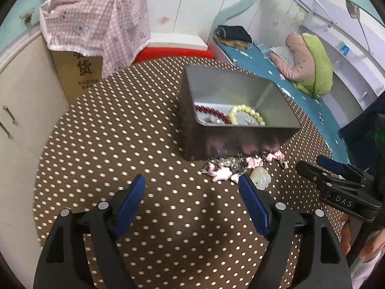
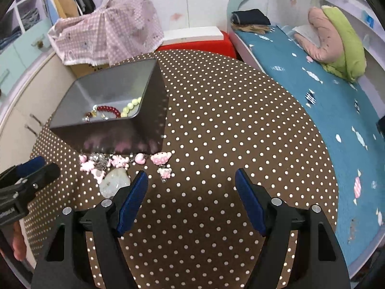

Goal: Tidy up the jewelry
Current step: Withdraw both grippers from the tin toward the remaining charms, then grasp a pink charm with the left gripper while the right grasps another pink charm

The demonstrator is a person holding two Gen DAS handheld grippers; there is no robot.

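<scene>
A grey metal box (image 1: 231, 142) (image 2: 72, 125) stands on the polka-dot table. Inside lie a red bead bracelet (image 1: 213, 113) (image 2: 108, 109) and a pale yellow bead bracelet (image 1: 247, 114) (image 2: 131, 104). In front of the box lies a heap of pink charms with silver chain (image 1: 231, 167) (image 2: 115, 162) and a pale jade pendant (image 1: 261, 178) (image 2: 114, 183). My left gripper (image 1: 192, 183) is open and empty, its right finger beside the pendant. My right gripper (image 2: 190, 178) is open and empty, to the right of the heap; it shows at the right edge of the left view (image 1: 310, 168).
The brown dotted table (image 1: 120, 144) (image 2: 228, 120) is round. A cardboard box under a pink checked cloth (image 1: 96, 24) stands at the back left, cabinets to the left. A bed with a blue sheet (image 2: 324, 101) lies along the right.
</scene>
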